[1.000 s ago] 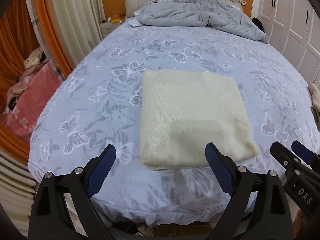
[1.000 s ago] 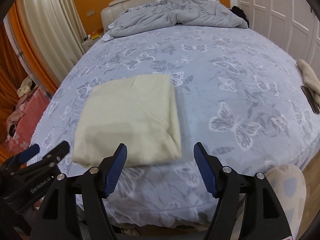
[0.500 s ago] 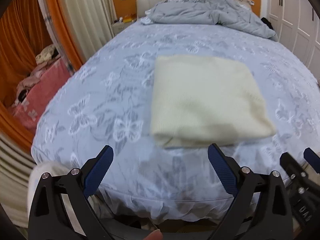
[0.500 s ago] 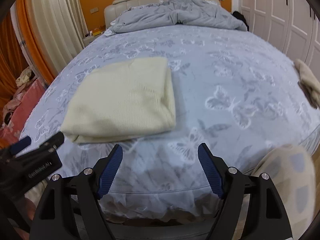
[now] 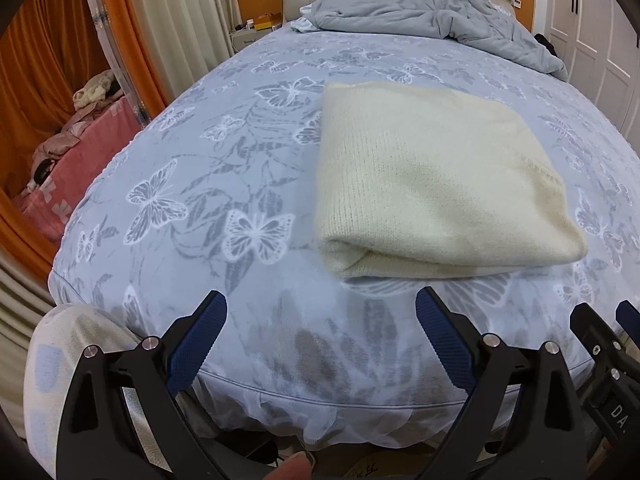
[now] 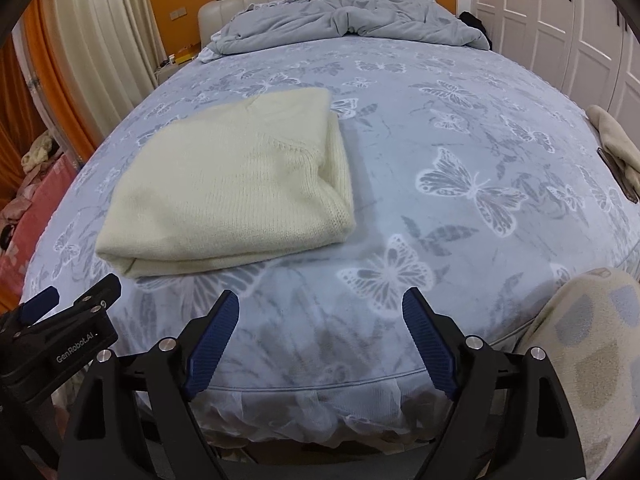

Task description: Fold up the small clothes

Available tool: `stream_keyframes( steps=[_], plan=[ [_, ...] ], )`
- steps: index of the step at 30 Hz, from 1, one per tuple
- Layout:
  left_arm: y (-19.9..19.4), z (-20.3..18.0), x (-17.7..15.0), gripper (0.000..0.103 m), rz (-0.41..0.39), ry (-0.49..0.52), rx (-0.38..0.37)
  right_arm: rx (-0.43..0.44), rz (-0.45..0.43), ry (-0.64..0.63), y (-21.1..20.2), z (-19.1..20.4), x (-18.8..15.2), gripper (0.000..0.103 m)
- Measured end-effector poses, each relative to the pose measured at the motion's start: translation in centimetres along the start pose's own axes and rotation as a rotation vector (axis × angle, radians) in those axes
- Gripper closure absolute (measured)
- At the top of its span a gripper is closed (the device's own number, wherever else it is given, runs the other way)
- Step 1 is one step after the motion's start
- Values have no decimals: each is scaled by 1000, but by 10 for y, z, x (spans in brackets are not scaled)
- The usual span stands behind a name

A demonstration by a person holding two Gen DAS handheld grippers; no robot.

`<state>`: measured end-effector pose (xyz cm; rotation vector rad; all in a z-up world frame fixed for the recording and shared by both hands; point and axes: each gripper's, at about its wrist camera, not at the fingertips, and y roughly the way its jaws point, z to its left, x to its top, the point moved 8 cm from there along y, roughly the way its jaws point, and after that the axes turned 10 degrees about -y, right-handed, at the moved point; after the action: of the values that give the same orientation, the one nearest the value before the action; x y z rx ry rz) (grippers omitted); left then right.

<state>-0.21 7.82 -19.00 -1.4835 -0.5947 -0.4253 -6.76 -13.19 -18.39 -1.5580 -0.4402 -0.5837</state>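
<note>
A cream knitted sweater lies folded into a flat rectangle on the butterfly-print bedspread, near the bed's foot. My left gripper hangs open over the bed's front edge, short of the sweater's near fold and not touching it. My right gripper is to the right of it, its jaws opening with nothing between them, also clear of the sweater. Each gripper shows at the edge of the other's view.
A rumpled grey duvet is piled by the headboard. A beige garment lies at the bed's right edge beside a dark flat object. A pink-covered stand with clothes is on the left. White wardrobe doors line the right wall.
Both grippers have sunk and drawn back toward the foot of the bed, away from the sweater. The right jaws have spread wider. The sweater has not moved.
</note>
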Motion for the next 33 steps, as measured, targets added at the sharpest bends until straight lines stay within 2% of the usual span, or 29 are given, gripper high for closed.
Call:
stream_keyframes(
  steps=[5, 13, 33],
  plan=[
    [3, -1, -1, 10, 4, 8, -5, -13, 20, 22, 6, -2, -4, 22],
    [5, -7, -4, 10, 3, 47, -4, -9, 20, 4, 7, 5, -7, 22],
    [-3, -16, -5, 10, -19, 75, -32, -12, 6, 12, -1, 16, -9, 22]
  ],
)
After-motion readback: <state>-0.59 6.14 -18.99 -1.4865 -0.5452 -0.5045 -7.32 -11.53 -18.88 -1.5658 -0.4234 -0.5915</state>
